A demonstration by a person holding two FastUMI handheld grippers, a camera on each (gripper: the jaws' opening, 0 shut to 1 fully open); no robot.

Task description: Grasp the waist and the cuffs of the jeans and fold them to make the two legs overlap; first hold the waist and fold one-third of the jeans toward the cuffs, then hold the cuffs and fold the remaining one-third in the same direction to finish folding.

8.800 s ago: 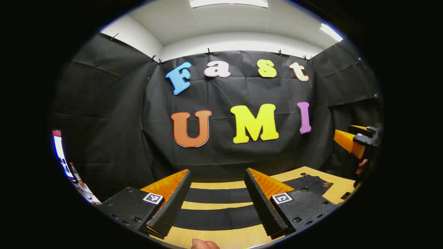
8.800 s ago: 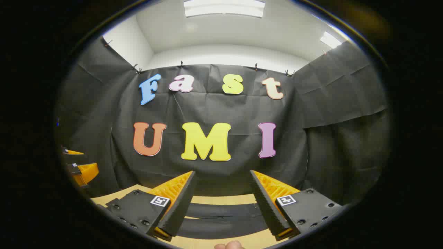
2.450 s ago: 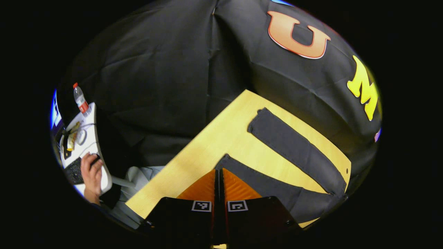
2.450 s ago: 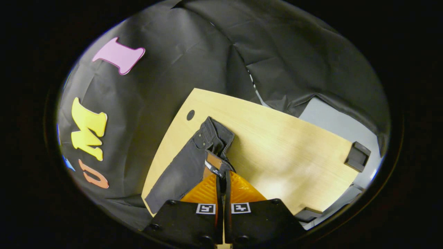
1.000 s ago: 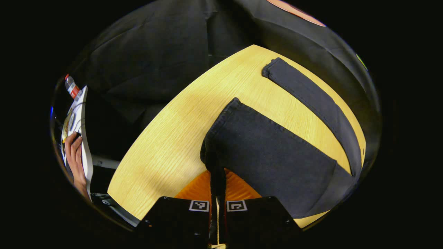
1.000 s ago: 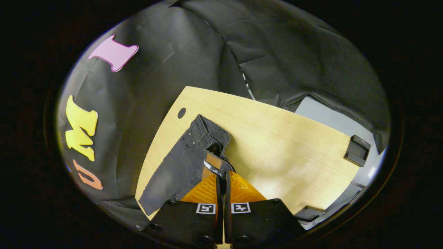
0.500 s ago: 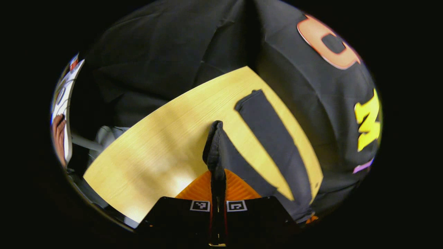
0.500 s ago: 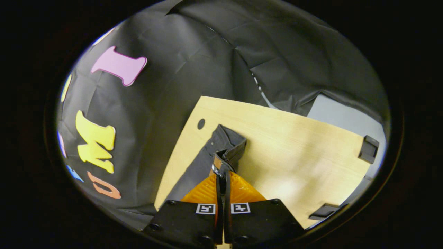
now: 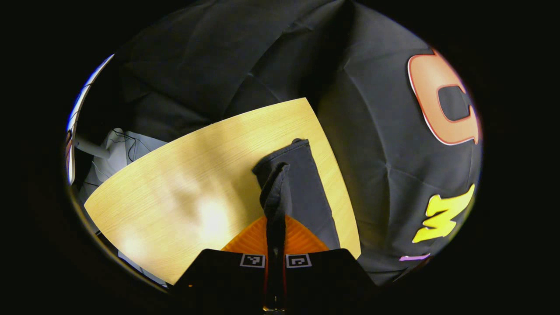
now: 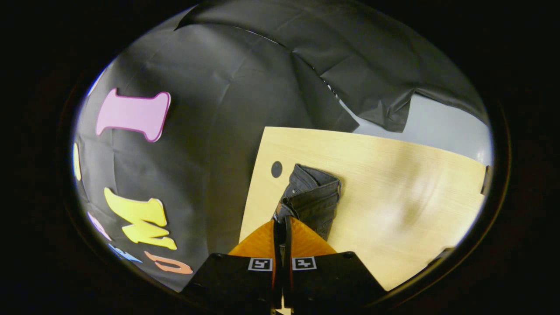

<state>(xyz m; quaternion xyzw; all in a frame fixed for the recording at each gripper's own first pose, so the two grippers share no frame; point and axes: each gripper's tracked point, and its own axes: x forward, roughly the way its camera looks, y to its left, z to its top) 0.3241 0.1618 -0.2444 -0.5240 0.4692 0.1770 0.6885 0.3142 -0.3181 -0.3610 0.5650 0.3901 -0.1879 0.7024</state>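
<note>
Left gripper [image 9: 274, 245] clamps a cuff [image 9: 274, 192], right gripper [image 10: 282, 236] the waist [image 10: 313, 197]. Legs probably nearly overlapped at twelve o'clock; both third-folds remain.

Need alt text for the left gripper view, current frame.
The left claw is shut on a cuff of the dark jeans, holding it above the other leg, which lies flat near the edge of the wooden table.

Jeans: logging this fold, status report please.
Left gripper shut on the cuff. Right gripper shut on the waist. Jeans lifted over the table, near leg swinging onto far leg. Nothing in the way.
</note>
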